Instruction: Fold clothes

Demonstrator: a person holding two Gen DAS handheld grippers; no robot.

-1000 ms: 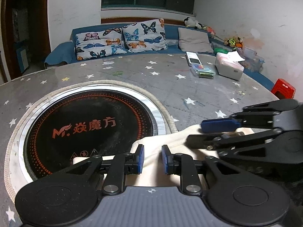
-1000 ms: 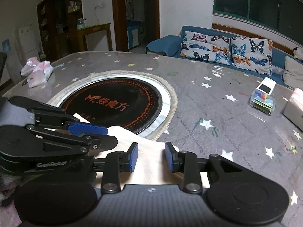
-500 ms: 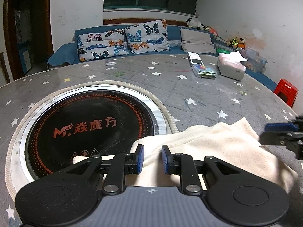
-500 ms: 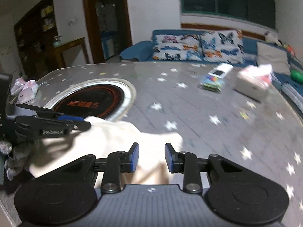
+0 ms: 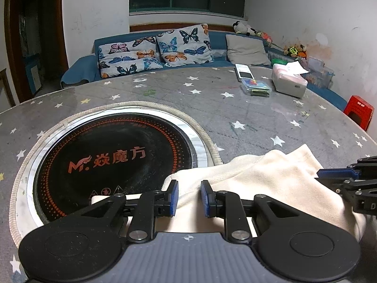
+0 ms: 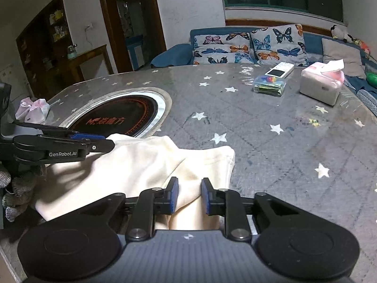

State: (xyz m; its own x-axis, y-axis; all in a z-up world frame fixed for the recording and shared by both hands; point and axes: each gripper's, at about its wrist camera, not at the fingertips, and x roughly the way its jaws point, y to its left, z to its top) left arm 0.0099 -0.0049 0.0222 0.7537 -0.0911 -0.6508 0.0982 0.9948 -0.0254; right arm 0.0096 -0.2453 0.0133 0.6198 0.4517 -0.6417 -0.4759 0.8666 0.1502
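Right gripper (image 6: 189, 195) shifted from beside left gripper (image 5: 189, 198) to the cream fleece garment's (image 6: 132, 165) right end; jaws just closing, narrow, cloth between. Left gripper unchanged, narrow, over cloth.

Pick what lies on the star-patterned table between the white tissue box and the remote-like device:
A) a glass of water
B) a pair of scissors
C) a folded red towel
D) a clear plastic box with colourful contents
D: a clear plastic box with colourful contents sits between the tissue box and the remote-like device.
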